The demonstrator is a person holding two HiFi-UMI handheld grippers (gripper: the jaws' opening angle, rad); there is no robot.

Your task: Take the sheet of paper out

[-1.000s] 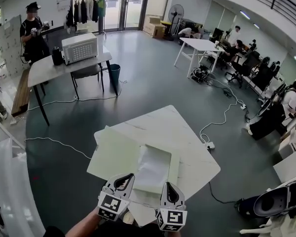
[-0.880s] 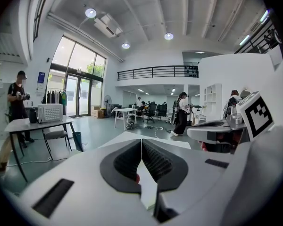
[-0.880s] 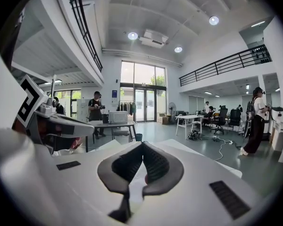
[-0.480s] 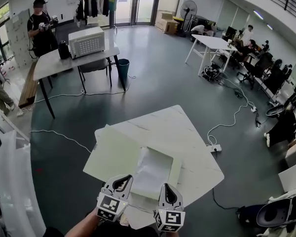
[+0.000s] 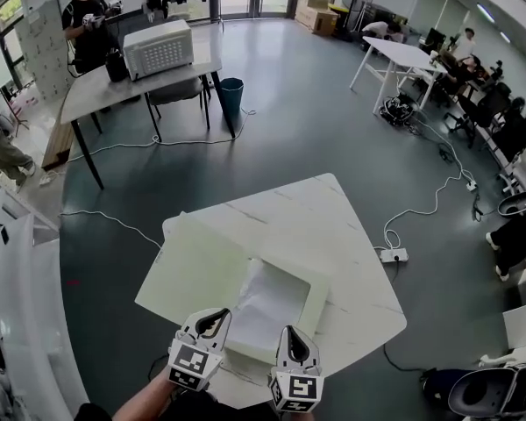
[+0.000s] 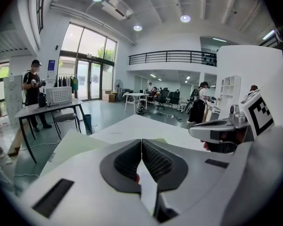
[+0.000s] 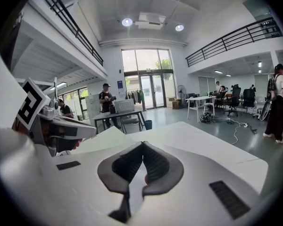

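Sheet of paper [image 5: 270, 298] lies just ahead of both shut jaws.

Head view: high, steeply down on white table [image 5: 324, 226]. Cameras on left gripper [image 5: 222, 314] and right gripper [image 5: 289, 331]: low, close over tabletop, near level. Both share glass doors [image 6: 82, 81].

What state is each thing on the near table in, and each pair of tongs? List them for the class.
Green case: open, lid laid flat to the left.
Sheet of paper: lying inside the case, not yet out.
Left tongs: shut, nothing between them.
Right tongs: shut, nothing between them.
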